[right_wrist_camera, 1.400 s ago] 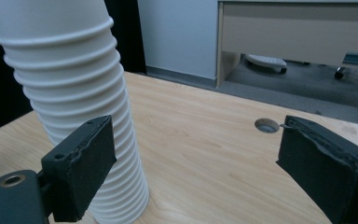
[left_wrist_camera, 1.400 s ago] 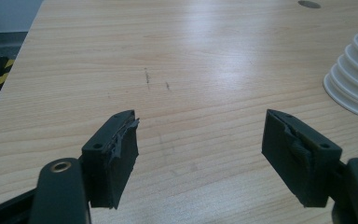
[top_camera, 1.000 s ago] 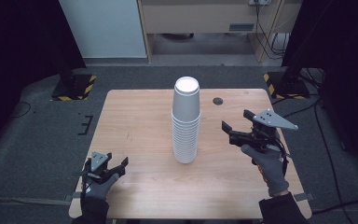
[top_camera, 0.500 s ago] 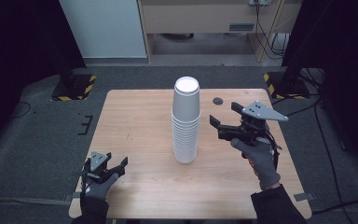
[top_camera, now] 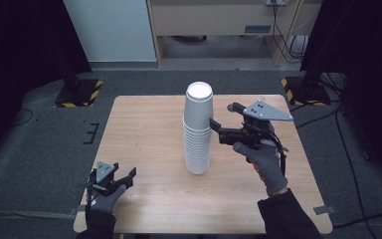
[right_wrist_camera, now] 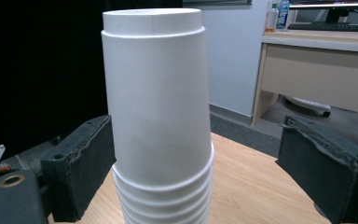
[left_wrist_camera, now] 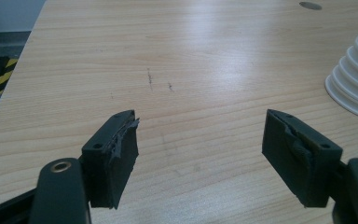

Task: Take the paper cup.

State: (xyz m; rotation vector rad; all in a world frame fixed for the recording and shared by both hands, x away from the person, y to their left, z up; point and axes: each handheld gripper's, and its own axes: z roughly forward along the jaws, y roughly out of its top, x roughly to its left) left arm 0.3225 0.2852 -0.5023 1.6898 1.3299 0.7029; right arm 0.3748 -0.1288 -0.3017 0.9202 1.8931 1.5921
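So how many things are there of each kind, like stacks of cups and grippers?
Stacks of white cups: 1, the cup stack upside down on the table.
Grippers: 2, the left gripper and the right gripper, both open.
Dark round spots on the table: 1, the round spot.
Total: 4

The tall stack of upside-down white paper cups runs off the bottom edge of the right gripper view, its base unseen there. In the left gripper view, just its lowest rims show, cut by the right edge. From above, whether the black jaws of the right gripper touch the stack cannot be told. A small dark round disc on the light wooden table is too small to identify.
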